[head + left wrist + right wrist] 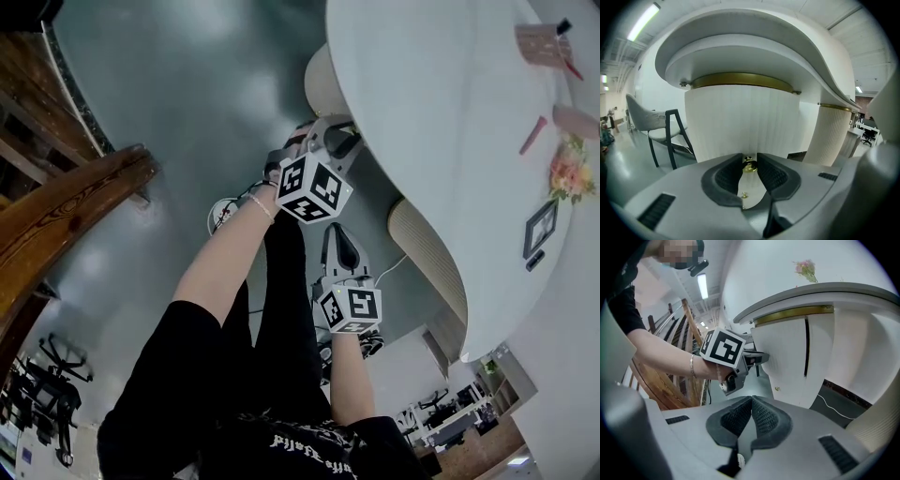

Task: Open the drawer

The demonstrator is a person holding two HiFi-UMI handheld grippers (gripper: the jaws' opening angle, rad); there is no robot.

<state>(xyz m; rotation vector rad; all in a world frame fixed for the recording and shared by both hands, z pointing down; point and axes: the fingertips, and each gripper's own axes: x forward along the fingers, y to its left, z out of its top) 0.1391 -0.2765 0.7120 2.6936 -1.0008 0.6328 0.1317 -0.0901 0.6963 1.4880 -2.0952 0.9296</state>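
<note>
Two grippers split the work: the left gripper (pixel 750 162) appeared clamped on the small brass knob (pixel 750 167) of the drawer (pixel 740 122), whose ribbed white front curved beneath the tabletop (pixel 754 28), likely set for a straight pull. The right gripper (pixel 751 401), jaws together on nothing, hung behind it, out of the way. A chair (pixel 665 133) stood well aside on the left, so only the person's own body looked likely to crowd the drawer's path.

Knob (pixel 749 165) on drawer (pixel 740 117) front, btwn L gripper (pixel 750 155) jaws.
</note>
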